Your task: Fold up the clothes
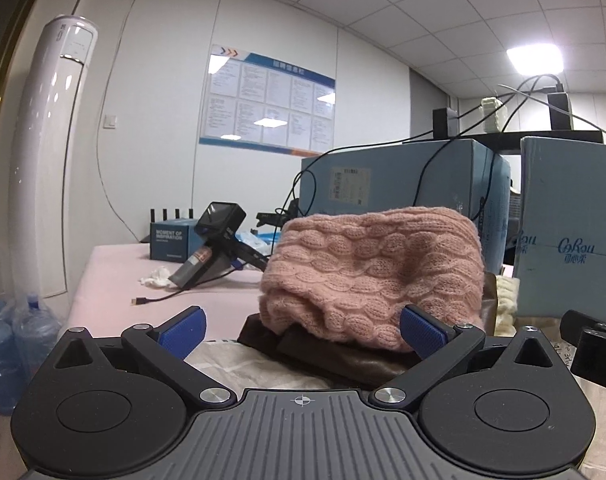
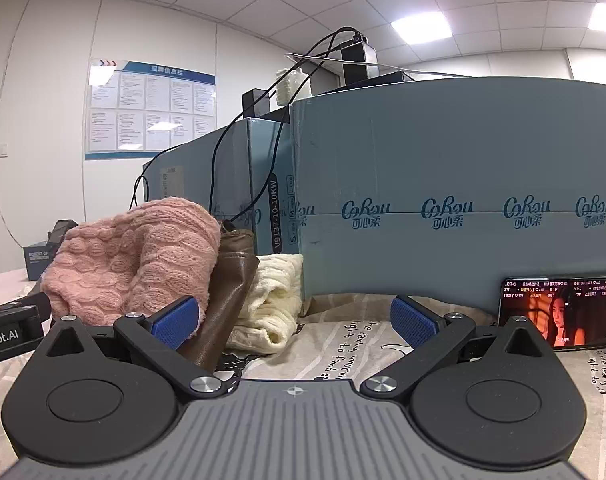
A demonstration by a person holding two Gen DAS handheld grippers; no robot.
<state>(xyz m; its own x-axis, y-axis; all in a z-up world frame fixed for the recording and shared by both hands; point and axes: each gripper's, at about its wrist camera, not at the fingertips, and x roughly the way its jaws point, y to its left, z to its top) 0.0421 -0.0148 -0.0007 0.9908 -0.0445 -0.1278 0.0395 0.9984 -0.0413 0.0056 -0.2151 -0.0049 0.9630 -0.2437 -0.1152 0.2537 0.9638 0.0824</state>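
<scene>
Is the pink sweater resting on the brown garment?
Touching. The left wrist view shows the pink sweater sitting directly on the folded brown garment, no gap.

- The knit sweater point(image 1: 373, 276) lies folded on top of a leather garment point(image 1: 343, 354).
- A second knit point(image 2: 269, 304) lies to the right of that stack, in front of the cardboard boxes point(image 2: 455, 204).
- A phone point(image 2: 559, 312) leans against the right box.
- All rest on the worktop point(image 2: 343, 348).

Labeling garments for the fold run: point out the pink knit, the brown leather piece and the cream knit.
pink knit point(image 1: 375, 268), left wrist view, middle of its cabled face.
brown leather piece point(image 2: 231, 300), right wrist view, its upright front panel.
cream knit point(image 2: 269, 300), right wrist view, its ribbed middle.
</scene>
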